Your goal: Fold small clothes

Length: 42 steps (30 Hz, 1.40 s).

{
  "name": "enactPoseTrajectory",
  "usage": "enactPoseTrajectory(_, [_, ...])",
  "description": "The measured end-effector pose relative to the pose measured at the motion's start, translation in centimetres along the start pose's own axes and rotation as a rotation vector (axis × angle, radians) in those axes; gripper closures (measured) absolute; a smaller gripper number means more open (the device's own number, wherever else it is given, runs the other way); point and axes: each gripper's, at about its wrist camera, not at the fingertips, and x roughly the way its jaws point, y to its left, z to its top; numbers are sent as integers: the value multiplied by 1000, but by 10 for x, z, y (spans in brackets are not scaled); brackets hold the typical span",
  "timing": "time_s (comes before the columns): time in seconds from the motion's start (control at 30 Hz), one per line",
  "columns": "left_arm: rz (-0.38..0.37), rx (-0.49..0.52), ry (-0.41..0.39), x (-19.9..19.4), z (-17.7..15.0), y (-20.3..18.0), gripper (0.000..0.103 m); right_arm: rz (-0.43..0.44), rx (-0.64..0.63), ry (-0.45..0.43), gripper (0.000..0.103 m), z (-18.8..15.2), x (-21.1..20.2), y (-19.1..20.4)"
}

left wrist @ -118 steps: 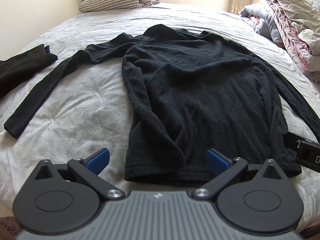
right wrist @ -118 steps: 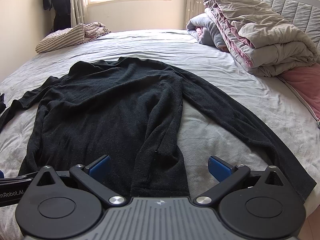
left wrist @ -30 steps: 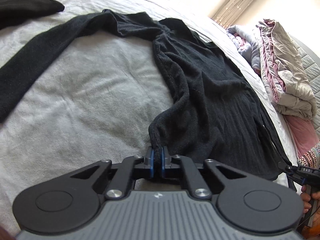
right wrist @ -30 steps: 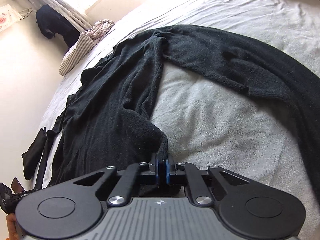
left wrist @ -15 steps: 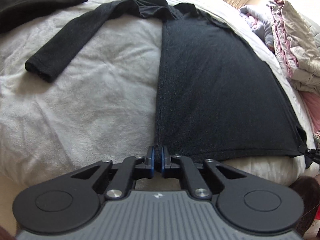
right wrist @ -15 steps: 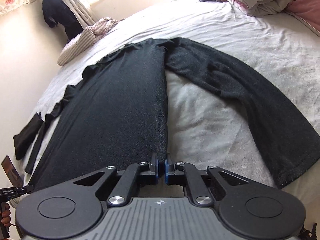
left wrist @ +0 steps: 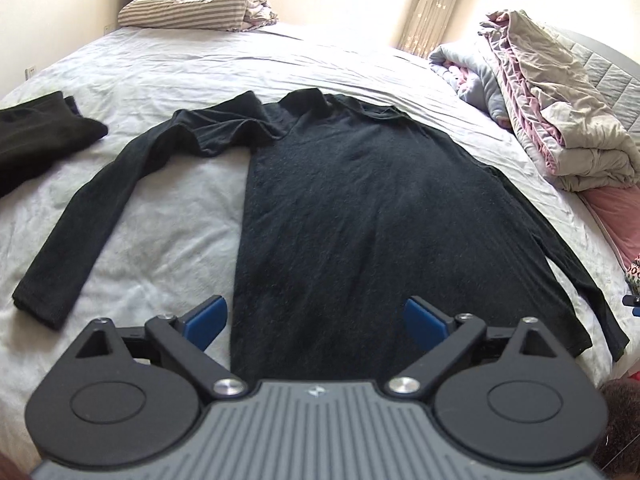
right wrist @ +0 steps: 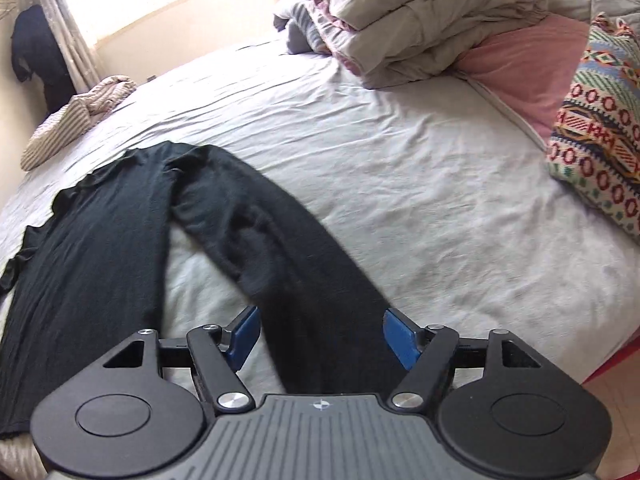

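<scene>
One black long-sleeved sweater [left wrist: 360,216] spread flat on the bed, both tongs apart.

Its body lies smooth on the grey sheet [left wrist: 168,224] with the hem at the near edge and both sleeves angled outward. The left tongs [left wrist: 316,318] hover over the hem, blue pads wide apart and gripping nothing; the right tongs [right wrist: 320,334] hang above the right sleeve [right wrist: 288,240], also wide apart and empty. Another dark garment [left wrist: 36,136] lies off the sweater's left sleeve. A folded striped cloth [left wrist: 188,10] sits at the far end, a heaped quilt [right wrist: 420,12] and a patterned pillow [right wrist: 600,136] to the right.
</scene>
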Motion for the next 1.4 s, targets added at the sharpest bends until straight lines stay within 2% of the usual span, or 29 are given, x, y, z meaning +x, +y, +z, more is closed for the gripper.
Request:
enactPoseTrajectory(0.13, [-56,75,-19,18,17,-39,3,-36,-59,86,33,4,29,-16])
enactPoseTrajectory(0.17, [-69,100,-17,23,22,-50,3,-25,-77,123,39,4,38,-17])
enactPoseTrajectory(0.2, [-80,128,-18,28,26,-60,2,-6,-92,152,62,3,46,-17])
enactPoseTrajectory(0.27, [-85,182,-21,38,36,-80,2,63,-120,209,98,1,57,-14])
enactPoseTrajectory(0.37, [-85,267,-26,54,52,-106,2,43,-225,206,100,6,52,-3])
enactPoseTrajectory(0.43, [-76,323,-39,64,64,-122,2,-6,-257,157,100,20,42,-4])
enactPoseTrajectory(0.57, [-50,412,-94,91,92,-145,2,-148,-279,29,100,71,23,-20])
enactPoseTrajectory(0.67, [-33,461,-116,120,116,-159,2,-221,-272,-33,100,109,19,-29])
enactPoseTrajectory(0.8, [11,549,-114,175,155,-178,3,-340,-298,-101,100,153,31,-34])
enactPoseTrajectory(0.9, [40,579,-106,219,183,-186,7,-394,-292,-107,100,177,51,-44])
enactPoseTrajectory(0.93, [41,586,-104,234,192,-188,12,-405,-286,-103,100,183,58,-47])
enactPoseTrajectory(1.0, [34,601,-93,264,207,-192,19,-421,-281,-93,100,191,77,-54])
enactPoseTrajectory(1.17, [-6,649,-34,342,239,-209,46,-438,-290,-49,100,198,116,-69])
enactPoseTrajectory(1.3, [-133,645,-4,384,253,-227,47,-436,-314,-28,100,194,139,-76])
enactPoseTrajectory(1.4, [-183,700,-1,403,256,-246,47,-418,-309,-14,100,191,150,-83])
